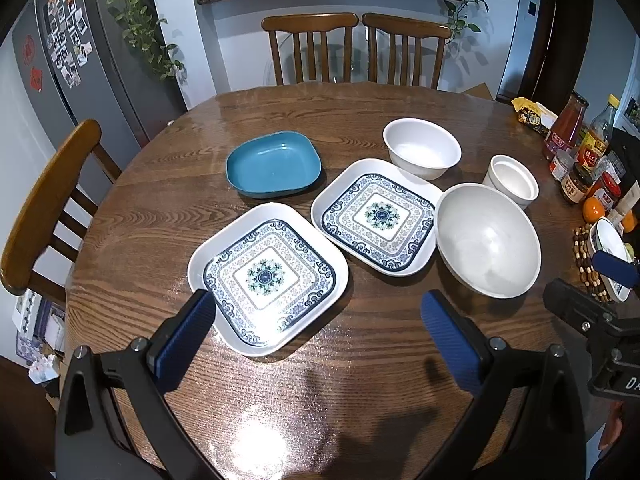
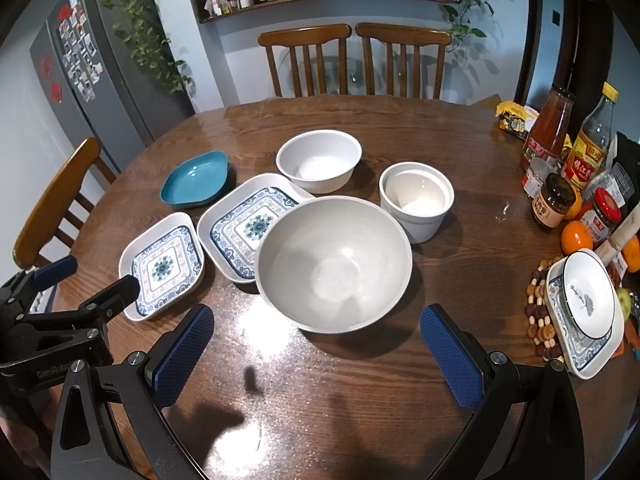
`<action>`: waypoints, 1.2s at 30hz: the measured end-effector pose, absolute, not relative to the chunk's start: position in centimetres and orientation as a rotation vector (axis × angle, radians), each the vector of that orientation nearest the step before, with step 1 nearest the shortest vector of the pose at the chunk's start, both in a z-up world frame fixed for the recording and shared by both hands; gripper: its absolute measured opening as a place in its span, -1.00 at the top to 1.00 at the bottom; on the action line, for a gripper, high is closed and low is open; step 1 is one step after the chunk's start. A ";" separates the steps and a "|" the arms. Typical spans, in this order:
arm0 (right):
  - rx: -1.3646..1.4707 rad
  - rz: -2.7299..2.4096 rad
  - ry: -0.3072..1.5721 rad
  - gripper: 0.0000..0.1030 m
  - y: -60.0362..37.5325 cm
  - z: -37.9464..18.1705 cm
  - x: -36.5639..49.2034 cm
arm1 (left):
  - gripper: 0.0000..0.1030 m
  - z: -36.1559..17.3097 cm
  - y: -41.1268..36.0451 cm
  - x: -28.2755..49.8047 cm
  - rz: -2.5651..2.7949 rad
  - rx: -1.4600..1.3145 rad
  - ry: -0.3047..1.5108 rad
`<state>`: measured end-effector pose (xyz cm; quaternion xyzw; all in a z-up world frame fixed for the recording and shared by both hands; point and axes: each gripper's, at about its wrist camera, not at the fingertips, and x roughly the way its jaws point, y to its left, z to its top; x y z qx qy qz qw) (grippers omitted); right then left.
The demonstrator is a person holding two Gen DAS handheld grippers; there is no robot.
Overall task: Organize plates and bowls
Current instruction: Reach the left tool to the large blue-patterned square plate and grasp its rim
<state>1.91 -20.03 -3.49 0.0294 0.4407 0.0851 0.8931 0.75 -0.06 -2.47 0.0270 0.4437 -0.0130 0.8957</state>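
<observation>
Far patterned plate (image 2: 244, 228) partly hidden behind big grey bowl (image 2: 334, 264). Left gripper (image 1: 318, 320) and right gripper (image 2: 316, 338) both spread, empty, above the table (image 2: 360, 380). Jars (image 2: 554, 200) crowd the right edge.

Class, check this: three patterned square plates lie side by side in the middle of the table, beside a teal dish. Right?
Not quite. Only two patterned square plates lie side by side there; the teal dish is beside them. The left wrist view shows it.

In the right wrist view, the large grey bowl (image 2: 334, 264) hides the 4 o'clock corner of 1 patterned plate (image 2: 244, 226). The jar labels (image 2: 550, 212) at 3 o'clock are too small to read. In the left wrist view, the picture's edge cuts off the stacked dishes (image 1: 610, 252) at 3 o'clock.
</observation>
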 end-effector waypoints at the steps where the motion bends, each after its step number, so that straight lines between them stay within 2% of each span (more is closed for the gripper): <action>1: 0.063 0.183 0.916 -1.00 -19.9 -3.5 1.8 | -0.98 -2.6 0.3 0.8 -0.033 0.041 0.929; 18: 0.005 0.424 1.019 -1.00 -10.0 -5.9 2.0 | -0.94 -8.2 11.6 2.8 0.103 -0.179 1.046; 21: -0.008 0.447 1.037 -1.00 -8.3 -6.7 2.8 | -0.73 -9.3 12.4 3.9 0.096 -0.165 1.067; 23: -0.008 0.450 1.072 -0.99 -6.6 -8.3 4.0 | -0.67 -10.1 13.2 4.7 0.083 -0.167 1.075; 26: 0.017 0.425 1.101 -0.98 -5.5 -9.9 5.6 | -0.33 -11.4 13.8 5.9 0.060 -0.178 1.106; 28: 0.035 0.397 1.110 -0.85 -5.2 -10.7 6.6 | -0.07 -12.1 14.2 6.6 0.044 -0.186 1.126; 32: 0.080 0.337 1.136 -0.69 -5.4 -12.1 8.2 | 0.14 -12.1 14.4 7.3 0.012 -0.196 1.119; 35: 0.102 0.323 1.158 -0.42 -5.5 -12.9 9.1 | 0.25 -12.0 14.7 7.7 -0.003 -0.209 1.113; 36: 0.114 0.319 1.166 -0.29 -5.7 -13.2 9.5 | 0.42 -11.9 14.6 7.8 -0.006 -0.203 1.111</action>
